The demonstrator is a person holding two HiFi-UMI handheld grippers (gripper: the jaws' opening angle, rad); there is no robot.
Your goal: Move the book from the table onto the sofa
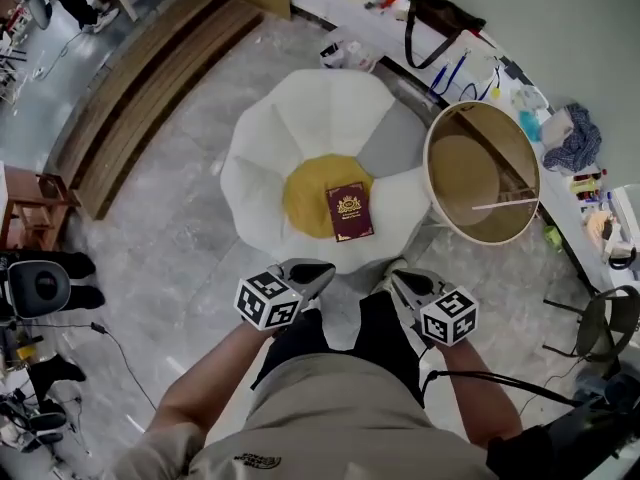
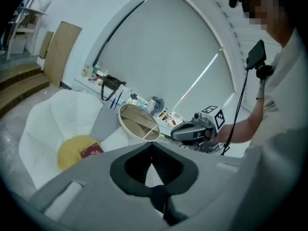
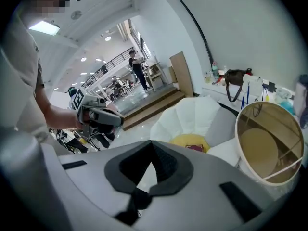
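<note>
Two tongs clenched on nothing: left tongs (image 1: 303,274), right tongs (image 1: 402,284), both short of the sofa (image 1: 262,158). Book (image 1: 349,211) lies flat on its yellow cushion (image 1: 305,200), as the task wants. Looks thin, stiff, light; cover may be slick. Any hold: an edge by the spine.

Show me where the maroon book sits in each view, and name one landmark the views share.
Head view: the maroon book lies near picture centre, on the yellow cushion of the white sofa.
Left gripper view: lower left, on the cushion's right edge.
Right gripper view: right of centre, low on the cushion.
Shared landmark: the yellow cushion.
</note>
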